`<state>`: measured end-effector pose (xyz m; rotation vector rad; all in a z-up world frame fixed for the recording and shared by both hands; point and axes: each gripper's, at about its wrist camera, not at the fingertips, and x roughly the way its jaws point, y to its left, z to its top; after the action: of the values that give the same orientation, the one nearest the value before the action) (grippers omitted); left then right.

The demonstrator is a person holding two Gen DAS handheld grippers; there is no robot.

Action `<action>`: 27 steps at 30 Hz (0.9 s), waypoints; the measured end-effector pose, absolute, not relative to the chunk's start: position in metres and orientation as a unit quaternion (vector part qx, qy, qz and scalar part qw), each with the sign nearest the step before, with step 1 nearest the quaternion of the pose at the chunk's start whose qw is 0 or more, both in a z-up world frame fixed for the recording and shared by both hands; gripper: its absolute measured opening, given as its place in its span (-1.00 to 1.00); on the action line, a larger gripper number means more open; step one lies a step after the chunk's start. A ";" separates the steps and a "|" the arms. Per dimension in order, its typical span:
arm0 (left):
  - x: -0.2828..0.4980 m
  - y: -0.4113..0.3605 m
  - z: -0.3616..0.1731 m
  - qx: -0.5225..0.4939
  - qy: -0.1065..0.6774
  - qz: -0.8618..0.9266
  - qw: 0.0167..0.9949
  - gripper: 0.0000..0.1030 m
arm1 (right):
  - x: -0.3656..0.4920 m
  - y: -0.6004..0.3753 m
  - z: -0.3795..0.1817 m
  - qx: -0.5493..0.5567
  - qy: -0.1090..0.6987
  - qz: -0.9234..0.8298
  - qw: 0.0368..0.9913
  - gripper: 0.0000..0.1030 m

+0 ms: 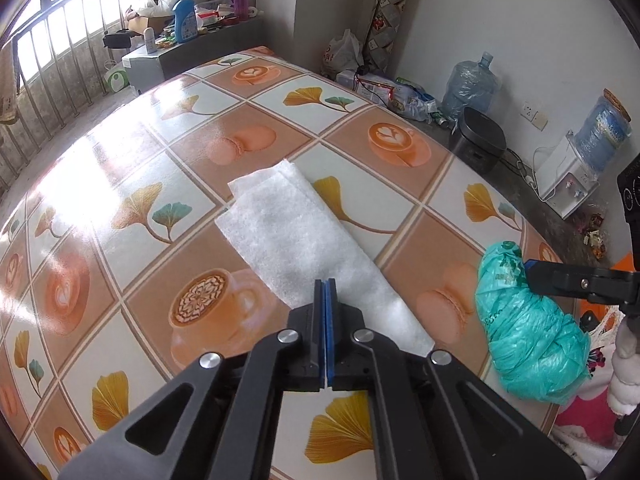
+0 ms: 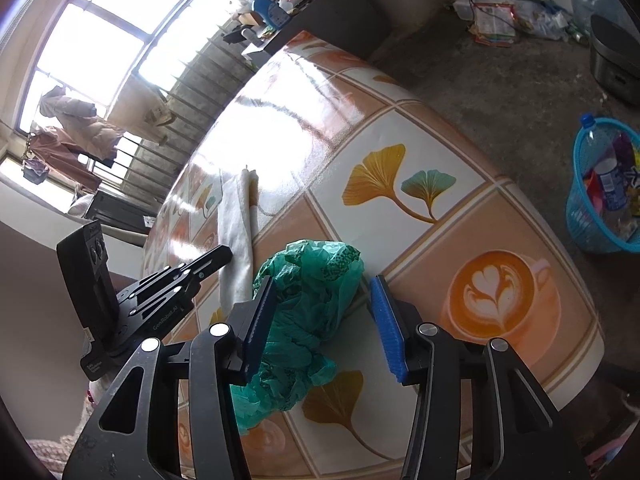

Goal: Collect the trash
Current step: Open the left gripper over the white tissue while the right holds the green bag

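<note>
While the white sheet [image 1: 304, 240] is lying flat on the patterned tabletop [image 1: 160, 152], its near edge is being pinched by the fully closed left tool [image 1: 329, 285]; the green bag [image 2: 308, 304] is being straddled by the half-open right tool [image 2: 324, 284].

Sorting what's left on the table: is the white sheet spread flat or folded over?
Folded. The white sheet lies on the table doubled over, a second layer's edge showing at its far end.

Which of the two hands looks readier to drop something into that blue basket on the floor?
Probably right: the right gripper straddles the green bag, with the blue basket on its side. The left gripper is shut over the white sheet.
</note>
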<state>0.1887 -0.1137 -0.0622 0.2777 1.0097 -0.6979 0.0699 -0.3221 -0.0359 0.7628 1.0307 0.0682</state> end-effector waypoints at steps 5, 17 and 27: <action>0.168 -0.109 -0.062 0.140 0.473 -0.350 0.796 -1.00 | 0.065 -0.331 -0.038 0.363 0.476 0.025 0.800 -0.12; 0.143 -0.102 -0.061 0.161 0.470 -0.368 0.786 -1.00 | 0.053 -0.342 -0.029 0.376 0.456 -0.001 0.807 -0.12; 0.141 -0.094 -0.060 0.158 0.470 -0.363 0.789 -1.00 | 0.051 -0.329 -0.021 0.378 0.454 0.029 0.806 -0.02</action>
<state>0.1411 -0.0944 -0.0597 0.3407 1.0132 -0.7814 0.0510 -0.3294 -0.0206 0.8083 0.9725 0.0623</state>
